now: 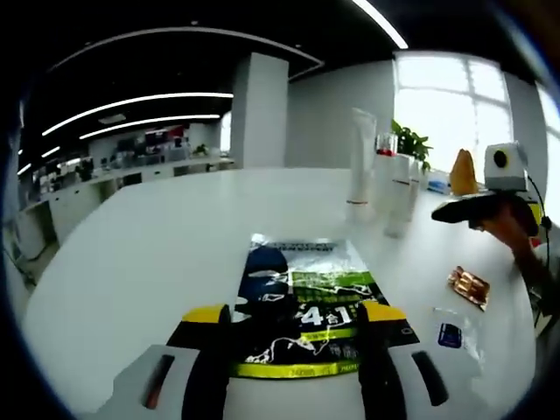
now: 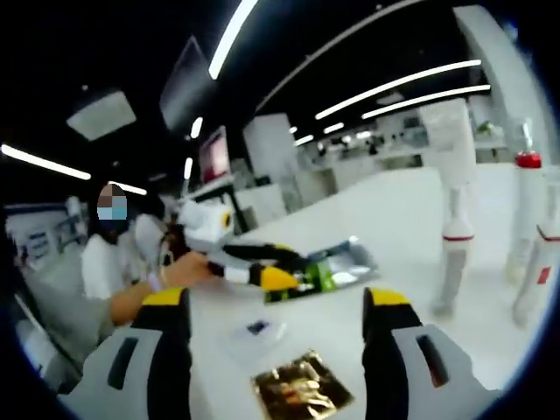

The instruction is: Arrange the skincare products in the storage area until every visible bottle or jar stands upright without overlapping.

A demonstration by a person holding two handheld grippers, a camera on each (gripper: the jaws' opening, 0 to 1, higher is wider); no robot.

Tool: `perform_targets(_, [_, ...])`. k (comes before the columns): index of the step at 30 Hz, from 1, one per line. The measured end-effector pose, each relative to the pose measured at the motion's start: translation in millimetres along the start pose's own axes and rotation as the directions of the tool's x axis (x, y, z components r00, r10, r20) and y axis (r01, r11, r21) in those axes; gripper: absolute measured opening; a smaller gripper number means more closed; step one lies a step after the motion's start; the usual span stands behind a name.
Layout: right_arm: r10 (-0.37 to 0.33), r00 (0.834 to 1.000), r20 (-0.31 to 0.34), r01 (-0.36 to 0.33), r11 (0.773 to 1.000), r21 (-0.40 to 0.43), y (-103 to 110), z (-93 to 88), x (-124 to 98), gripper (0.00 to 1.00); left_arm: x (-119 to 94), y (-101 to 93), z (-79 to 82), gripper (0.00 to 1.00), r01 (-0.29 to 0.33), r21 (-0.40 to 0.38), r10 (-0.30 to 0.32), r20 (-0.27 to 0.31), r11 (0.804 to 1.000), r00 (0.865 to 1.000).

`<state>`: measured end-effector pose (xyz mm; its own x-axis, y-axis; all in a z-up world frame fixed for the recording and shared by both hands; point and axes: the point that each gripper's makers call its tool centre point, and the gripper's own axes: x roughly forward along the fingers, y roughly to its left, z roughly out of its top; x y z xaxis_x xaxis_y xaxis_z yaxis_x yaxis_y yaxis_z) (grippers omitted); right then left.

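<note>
Pouch (image 1: 302, 306) marked "4:1" between left claw (image 1: 297, 337) tips

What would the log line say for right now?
left gripper: open over foil pouch | right gripper: open, holds nothing | tubes upright on table | gold packet lying flat

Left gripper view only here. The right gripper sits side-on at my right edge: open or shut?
Observer: The right gripper is open, its jaws wide apart and holding nothing.
Operator: What's ahead of it?
Observer: A crinkled gold foil sachet lies flat on the white table, low between its jaws and not gripped.
Operator: My left gripper from there?
Observer: The left gripper hangs low at the end of the green-and-silver foil pack.
</note>
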<state>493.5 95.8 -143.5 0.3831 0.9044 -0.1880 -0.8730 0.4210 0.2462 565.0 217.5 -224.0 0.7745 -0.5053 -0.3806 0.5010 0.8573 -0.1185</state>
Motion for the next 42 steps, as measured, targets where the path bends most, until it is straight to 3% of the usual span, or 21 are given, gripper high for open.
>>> perform_targets(3, [-0.032,0.999,-0.012,0.032,0.999,-0.015,-7.9,-4.7,12.2,0.74,2.0,2.3,2.0,0.58,0.0,-0.009,0.0,0.009,1.0,1.0])
perform_targets(7, [-0.111,0.989,-0.102,0.108,0.994,-0.036,-28.9,-23.2,25.8,0.67,3.1,1.6,2.9,0.58,-0.008,0.009,0.008,0.021,1.0,1.0])
perform_targets(8, [-0.126,0.987,-0.098,0.122,0.991,-0.05,-32.3,-23.5,28.6,0.64,3.8,1.3,3.1,0.58,-0.008,0.004,0.008,0.024,1.0,1.0])
perform_targets(14, [-0.263,0.961,-0.089,0.245,0.954,-0.17,-52.1,-15.8,43.7,0.33,4.8,4.9,5.4,0.49,-0.054,-0.029,0.055,0.038,0.998,0.998])
perform_targets(19, [-0.194,0.973,-0.126,0.179,0.977,-0.119,-28.4,-22.1,79.1,0.33,16.3,7.3,11.1,0.42,-0.085,-0.059,0.088,0.055,0.995,0.995])
perform_targets(21, [-0.212,0.958,-0.195,0.186,0.972,-0.146,-27.0,-35.2,84.6,0.31,19.3,3.1,11.8,0.42,-0.098,-0.056,0.101,0.057,0.994,0.993])
perform_targets(23, [-0.25,0.944,-0.215,0.211,0.959,-0.192,-32.0,-41.5,86.6,0.3,21.3,1.9,12.1,0.41,-0.106,-0.041,0.108,0.059,0.994,0.992])
perform_targets(26, [-0.281,0.931,-0.234,0.247,0.955,-0.163,-41.3,-50.6,86.8,0.16,22.6,4.8,13.3,0.41,-0.091,-0.035,0.093,0.058,0.995,0.994])
perform_targets(27, [-0.315,0.932,-0.18,0.28,0.94,-0.196,-48.8,-44.3,84.8,0.08,22.3,4.6,12.9,0.41,-0.086,-0.035,0.088,0.056,0.996,0.995])
perform_targets(28, [-0.341,0.921,-0.191,0.303,0.931,-0.204,-54.3,-47.5,80.3,0.02,22.2,4.5,12.7,0.4,-0.087,-0.036,0.089,0.056,0.996,0.994])
perform_targets(29, [-0.342,0.921,-0.185,0.304,0.931,-0.203,-55.2,-48.1,78.5,0.0,22.0,7.0,13.1,0.4,-0.087,-0.037,0.089,0.054,0.996,0.995])
perform_targets(33, [-0.333,0.926,-0.177,0.295,0.932,-0.209,-52.8,-47.1,79.6,0.0,21.4,6.3,12.9,0.39,-0.089,-0.033,0.09,0.052,0.996,0.995])
perform_targets(34, [-0.346,0.921,-0.18,0.303,0.926,-0.227,-52.4,-46.1,79.2,0.0,21.2,6.1,12.9,0.39,-0.088,-0.036,0.09,0.051,0.995,0.995])
perform_targets(39, [-0.449,0.884,-0.13,0.372,0.844,-0.386,-69.7,-39.2,71.9,0.0,10.6,5.2,12.1,0.25,-0.083,-0.06,0.086,0.035,0.995,0.996])
perform_targets(42, [-0.451,0.882,-0.135,0.38,0.851,-0.363,-76.1,-38.2,69.6,0.0,10.6,1.5,11.2,0.23,-0.073,-0.06,0.075,0.032,0.995,0.997])
